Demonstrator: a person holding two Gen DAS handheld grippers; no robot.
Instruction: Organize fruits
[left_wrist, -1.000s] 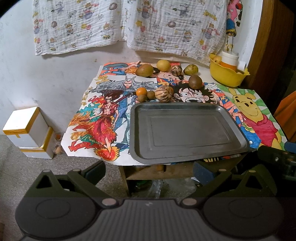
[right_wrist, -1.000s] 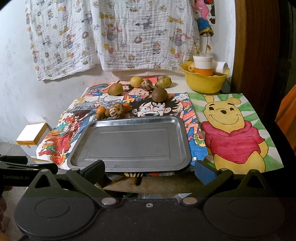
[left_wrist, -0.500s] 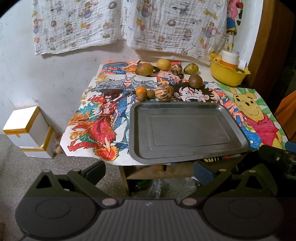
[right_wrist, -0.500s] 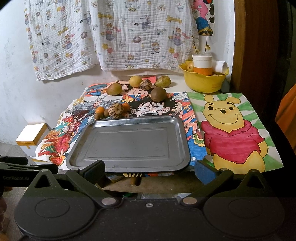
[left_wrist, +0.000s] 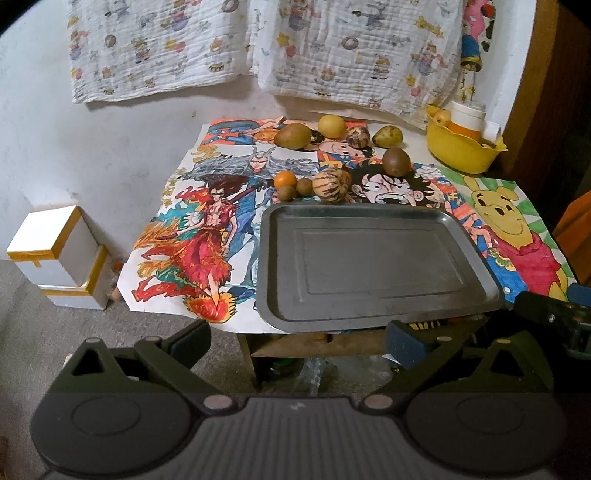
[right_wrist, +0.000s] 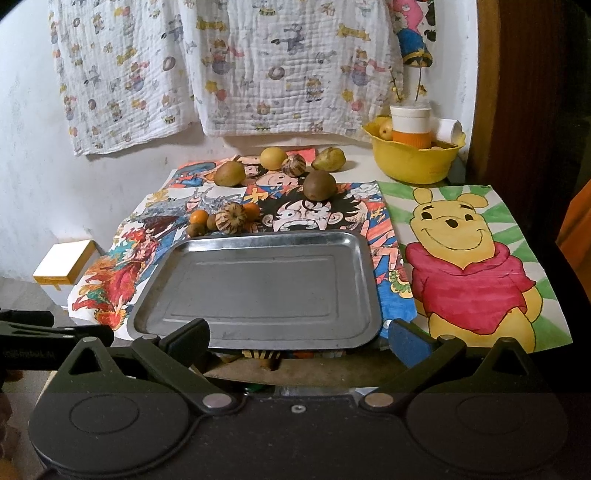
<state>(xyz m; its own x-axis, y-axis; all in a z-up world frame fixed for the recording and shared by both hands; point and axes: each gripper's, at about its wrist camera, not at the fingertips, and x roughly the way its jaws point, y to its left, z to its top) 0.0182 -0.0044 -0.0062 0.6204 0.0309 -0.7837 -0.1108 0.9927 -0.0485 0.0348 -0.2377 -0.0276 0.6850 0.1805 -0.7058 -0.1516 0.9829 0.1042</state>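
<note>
Both views have edged slightly closer to the table over the last second; nothing else has moved. Left gripper (left_wrist: 297, 338) and right gripper (right_wrist: 299, 336) hang spread, empty, before the near edge. Tray (right_wrist: 258, 236) bare; fruits (right_wrist: 231, 218) sit behind it, untouched. Sorting not begun.

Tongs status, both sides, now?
Left tongs: open, holding nothing, short of the tray.
Right tongs: open, holding nothing.
</note>
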